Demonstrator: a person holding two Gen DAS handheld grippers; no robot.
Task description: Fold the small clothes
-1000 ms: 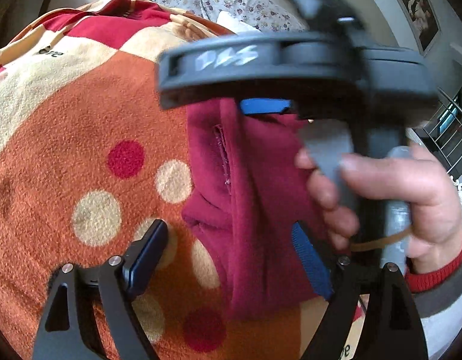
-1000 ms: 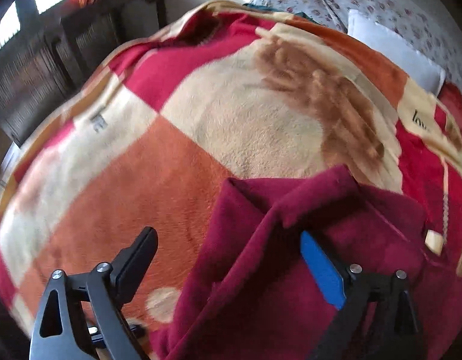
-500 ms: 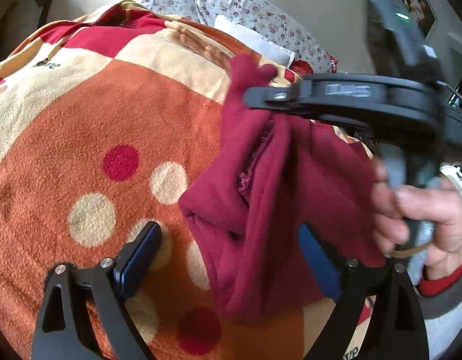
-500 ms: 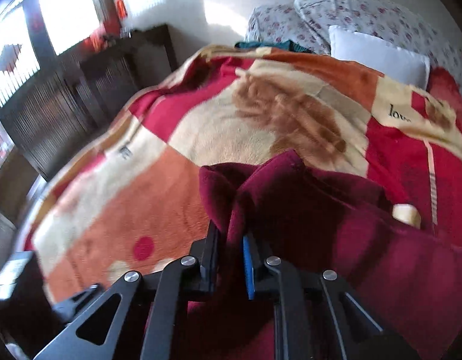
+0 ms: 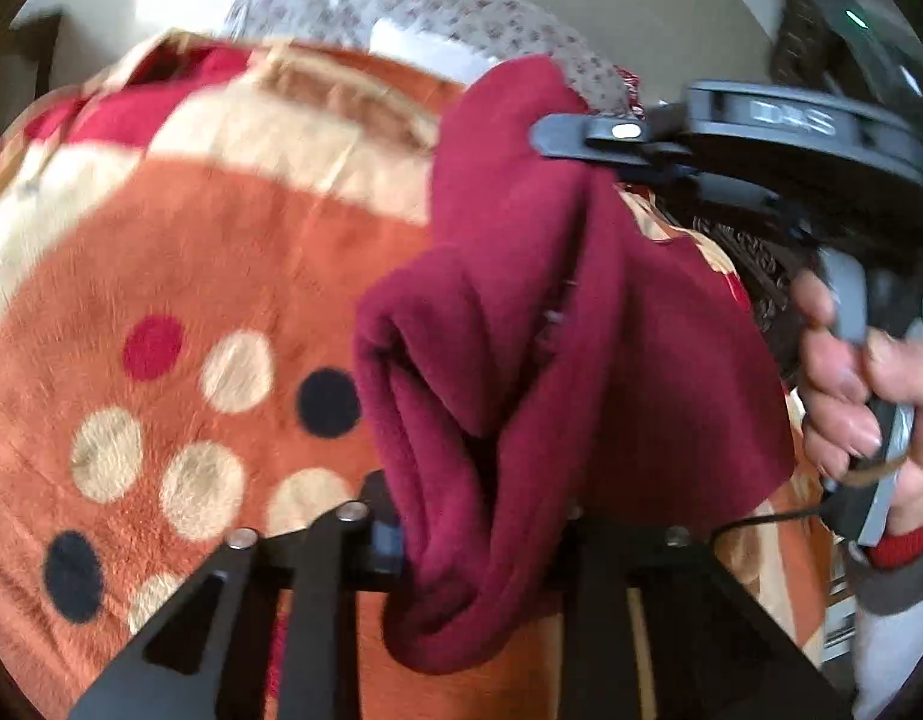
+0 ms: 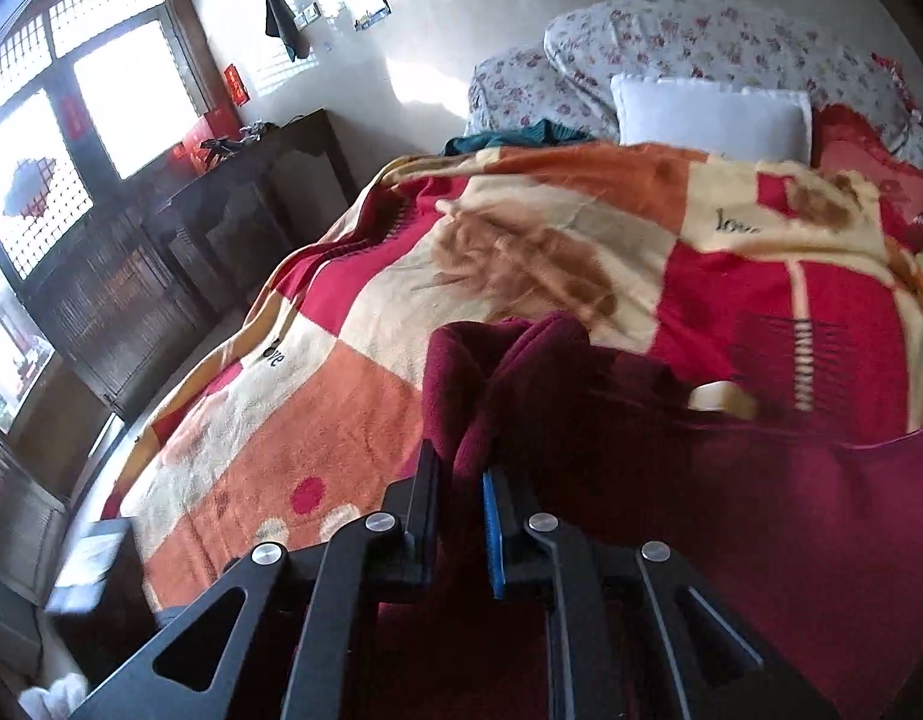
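Note:
A small maroon fleece garment hangs bunched above the patterned blanket. My left gripper is shut on its lower folds. My right gripper is shut on an upper edge of the same garment, which spreads to the right in the right wrist view. In the left wrist view the right gripper pinches the cloth's top, with the person's hand on its handle.
The bed's blanket has orange, red and cream squares with dots. Floral pillows and a white pillow lie at the head. A dark wooden cabinet and windows stand left of the bed.
The right gripper shut on the garment's edge and lifted it up off the blanket. The left gripper, open a second ago, has closed on the lower folds.

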